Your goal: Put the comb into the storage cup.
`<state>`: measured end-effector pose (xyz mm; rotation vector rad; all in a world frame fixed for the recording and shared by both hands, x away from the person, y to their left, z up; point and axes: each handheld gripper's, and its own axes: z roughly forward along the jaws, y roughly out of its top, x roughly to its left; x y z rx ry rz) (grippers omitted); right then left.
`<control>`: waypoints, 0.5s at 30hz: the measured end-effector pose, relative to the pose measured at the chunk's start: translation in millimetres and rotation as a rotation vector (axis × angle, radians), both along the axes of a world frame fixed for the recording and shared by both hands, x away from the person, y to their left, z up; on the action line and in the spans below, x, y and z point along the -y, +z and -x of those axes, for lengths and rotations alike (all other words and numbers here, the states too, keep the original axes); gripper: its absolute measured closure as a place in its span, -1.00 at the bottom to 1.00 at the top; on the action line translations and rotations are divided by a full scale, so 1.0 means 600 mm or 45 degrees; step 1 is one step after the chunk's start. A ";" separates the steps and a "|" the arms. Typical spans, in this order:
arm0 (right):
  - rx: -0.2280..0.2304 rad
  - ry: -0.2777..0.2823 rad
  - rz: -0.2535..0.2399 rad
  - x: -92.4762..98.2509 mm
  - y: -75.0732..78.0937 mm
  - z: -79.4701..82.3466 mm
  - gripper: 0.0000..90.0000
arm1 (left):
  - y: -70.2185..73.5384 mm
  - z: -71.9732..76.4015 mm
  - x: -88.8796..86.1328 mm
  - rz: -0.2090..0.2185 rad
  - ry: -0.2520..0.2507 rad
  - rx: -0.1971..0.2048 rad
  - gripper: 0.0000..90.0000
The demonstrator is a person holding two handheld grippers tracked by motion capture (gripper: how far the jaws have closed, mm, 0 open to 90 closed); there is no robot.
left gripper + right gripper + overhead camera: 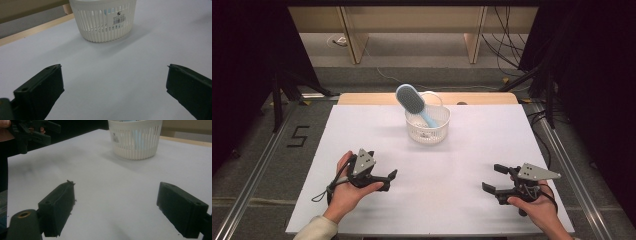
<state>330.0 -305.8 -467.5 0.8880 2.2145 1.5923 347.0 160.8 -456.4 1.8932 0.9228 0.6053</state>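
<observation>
Table (pixel 362 150): basket (pixel 427 123) hides brush (pixel 412 101) handle.

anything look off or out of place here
Only the brush: it stands handle-down in the basket, leaning, with its head poking well above the rim. Nothing looks spilled or damaged.

A blue hairbrush (pixel 412 102) stands tilted, handle down, in the white slatted basket (pixel 439 134).

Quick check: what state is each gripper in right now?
Left gripper: open, holding nothing.
Right gripper: open, holding nothing.
</observation>
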 end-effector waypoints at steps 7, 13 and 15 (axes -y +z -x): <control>0.001 0.000 0.003 0.000 0.000 0.000 -0.65 | -0.009 0.007 0.000 -0.018 0.006 -0.007 -0.99; 0.003 -0.001 0.015 0.000 -0.001 -0.001 -0.65 | -0.011 0.014 0.016 -0.034 -0.027 -0.012 -0.97; 0.003 0.000 0.015 0.000 -0.001 -0.001 -0.65 | -0.013 0.014 0.018 -0.038 -0.032 -0.012 -0.97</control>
